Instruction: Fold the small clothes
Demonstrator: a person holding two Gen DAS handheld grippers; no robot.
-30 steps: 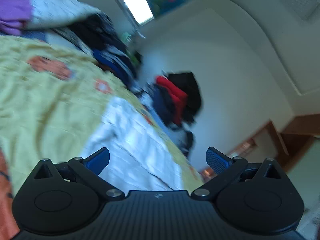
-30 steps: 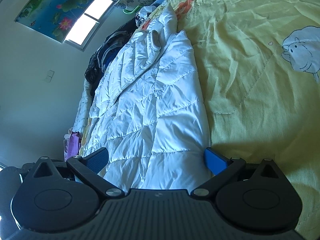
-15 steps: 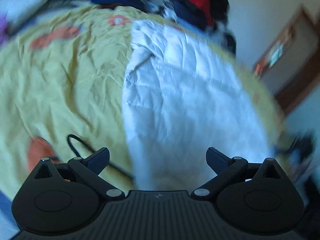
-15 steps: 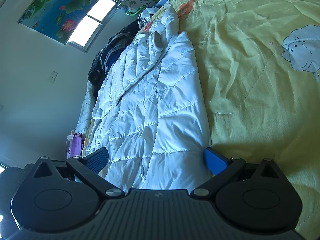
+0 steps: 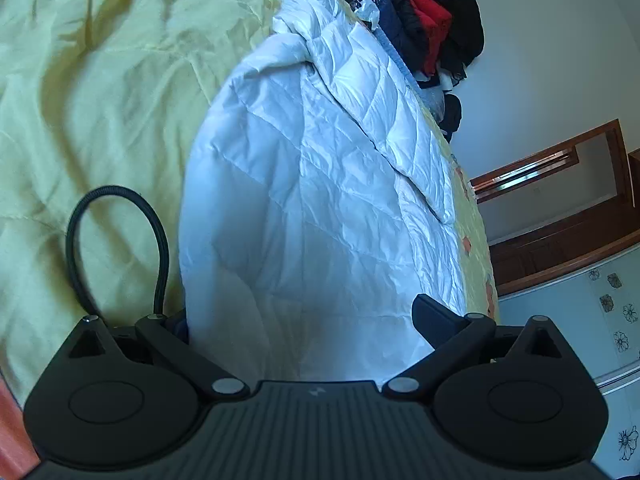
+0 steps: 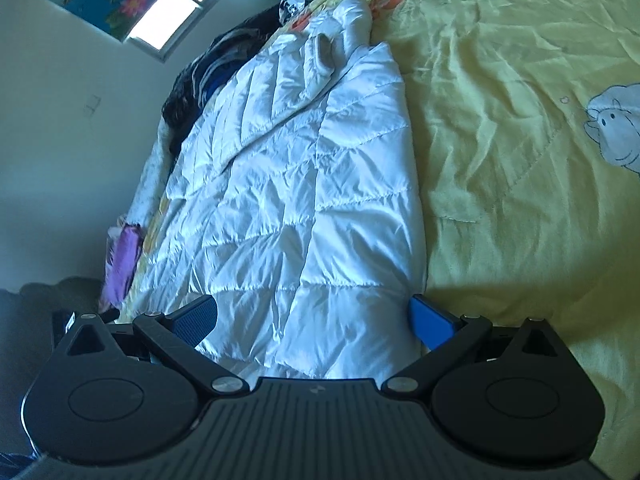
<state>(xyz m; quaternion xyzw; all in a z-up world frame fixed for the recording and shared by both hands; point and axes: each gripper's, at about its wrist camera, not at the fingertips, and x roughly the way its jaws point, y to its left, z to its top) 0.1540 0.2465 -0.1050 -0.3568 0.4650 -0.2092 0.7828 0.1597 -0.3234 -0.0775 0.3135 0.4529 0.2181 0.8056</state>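
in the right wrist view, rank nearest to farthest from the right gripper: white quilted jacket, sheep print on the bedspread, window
1. white quilted jacket: between the fingers of the right gripper, running ahead.
2. sheep print: on the yellow bedspread, far right.
3. window: on the wall, upper left, beyond the bed.

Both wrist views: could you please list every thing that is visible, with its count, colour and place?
Quilted jacket: one, white, flat on the bed, its near edge between both grippers' fingers.
Bed cover: one, yellow with cartoon prints, under the jacket.
Clothes pile: one, red, black and navy, at the far end of the bed.
Cable: one, black, looped on the cover left of the jacket.
Purple cloth: one, at the bed's left edge.
Window: one, bright, on the wall.
Left gripper: black, open, astride the jacket edge.
Right gripper: blue pads, open, astride the jacket edge.
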